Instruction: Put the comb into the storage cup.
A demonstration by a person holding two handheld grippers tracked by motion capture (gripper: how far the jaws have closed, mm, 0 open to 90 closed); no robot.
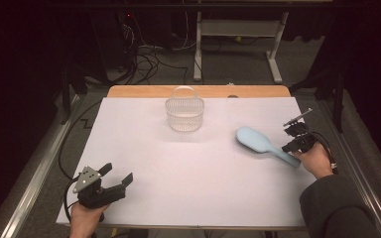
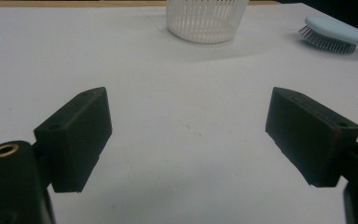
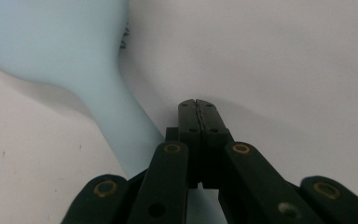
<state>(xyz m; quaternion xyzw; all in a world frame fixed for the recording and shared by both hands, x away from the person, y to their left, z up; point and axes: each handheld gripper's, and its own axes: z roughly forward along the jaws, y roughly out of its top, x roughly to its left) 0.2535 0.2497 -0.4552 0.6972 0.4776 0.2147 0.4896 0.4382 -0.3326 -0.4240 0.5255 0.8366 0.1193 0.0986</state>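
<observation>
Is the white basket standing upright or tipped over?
Upright. The basket stands on its base on the table, with its handle arching above the open rim.

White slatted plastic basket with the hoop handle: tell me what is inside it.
The white slatted plastic basket looks empty in the high view: through its slats nothing coloured shows. Its floor is partly screened by the near wall, so something small or flat could be hidden.

Hairbrush: smooth pale-blue plastic with a soft sheen; bristles fine and dark-tipped. Basket: translucent white plastic, ribbed walls. Table cover: matt white sheet, paper-like; wooden edge beyond. Left gripper and right gripper: matt black plastic with brass-coloured rivets.
</observation>
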